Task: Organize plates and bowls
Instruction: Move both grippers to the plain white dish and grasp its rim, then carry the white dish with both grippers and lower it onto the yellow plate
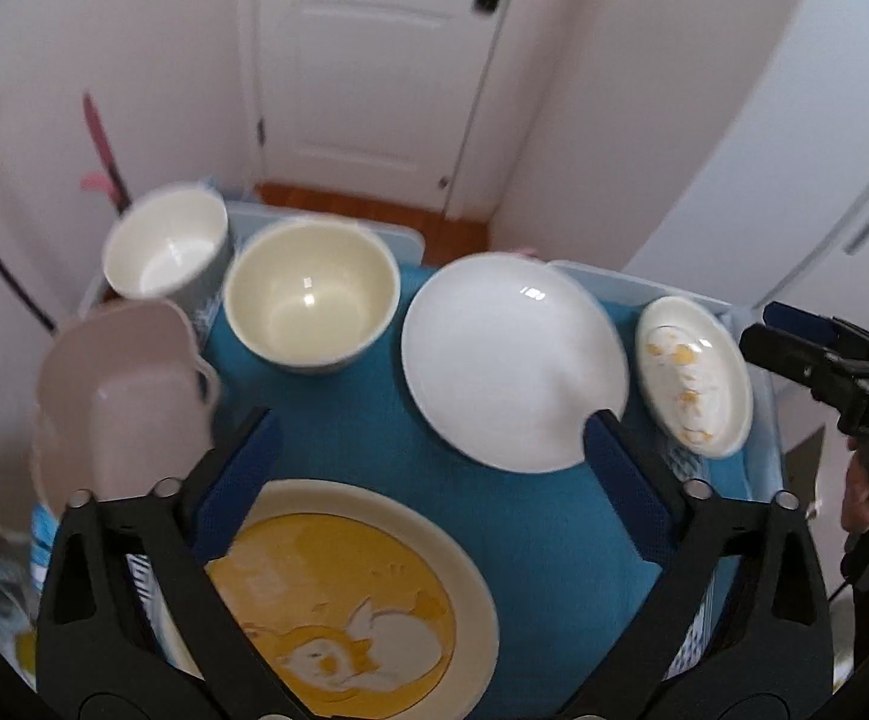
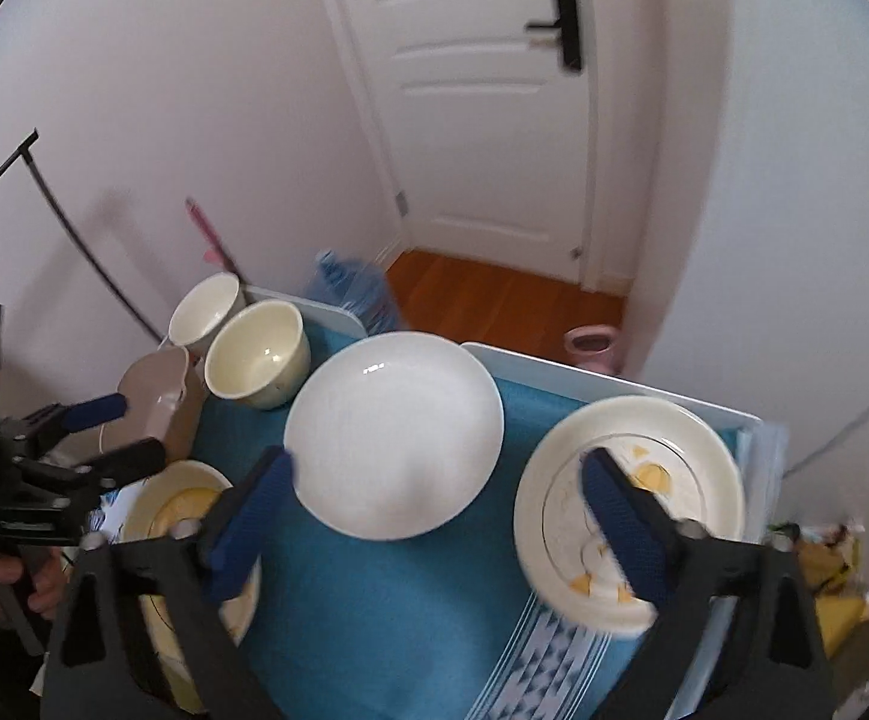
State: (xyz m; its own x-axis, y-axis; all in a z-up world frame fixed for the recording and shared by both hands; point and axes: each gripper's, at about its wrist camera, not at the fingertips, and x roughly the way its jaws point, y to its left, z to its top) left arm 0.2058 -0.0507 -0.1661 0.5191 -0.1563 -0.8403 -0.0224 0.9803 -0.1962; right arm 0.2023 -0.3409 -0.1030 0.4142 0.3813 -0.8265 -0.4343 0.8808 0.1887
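On a blue cloth (image 1: pixel 344 420) lie a yellow duck plate (image 1: pixel 362 600), a plain white plate (image 1: pixel 515 360), a small cream plate with yellow marks (image 1: pixel 695 378), a cream bowl (image 1: pixel 308 294), a white bowl (image 1: pixel 164 246) and a pinkish dish (image 1: pixel 116 402). My left gripper (image 1: pixel 428 438) is open and empty above the duck plate. My right gripper (image 2: pixel 434 480) is open and empty, between the white plate (image 2: pixel 395 432) and the small cream plate (image 2: pixel 632 504). The cream bowl (image 2: pixel 257 360) and white bowl (image 2: pixel 206 306) stand at the far left.
The cloth covers a white-edged table (image 2: pixel 614 384). Behind it are a white door (image 2: pixel 476 102), wooden floor (image 2: pixel 494 300) and white walls. A pink pot (image 2: pixel 593 345) stands on the floor. Yellow packaging (image 2: pixel 830 576) lies at the right edge.
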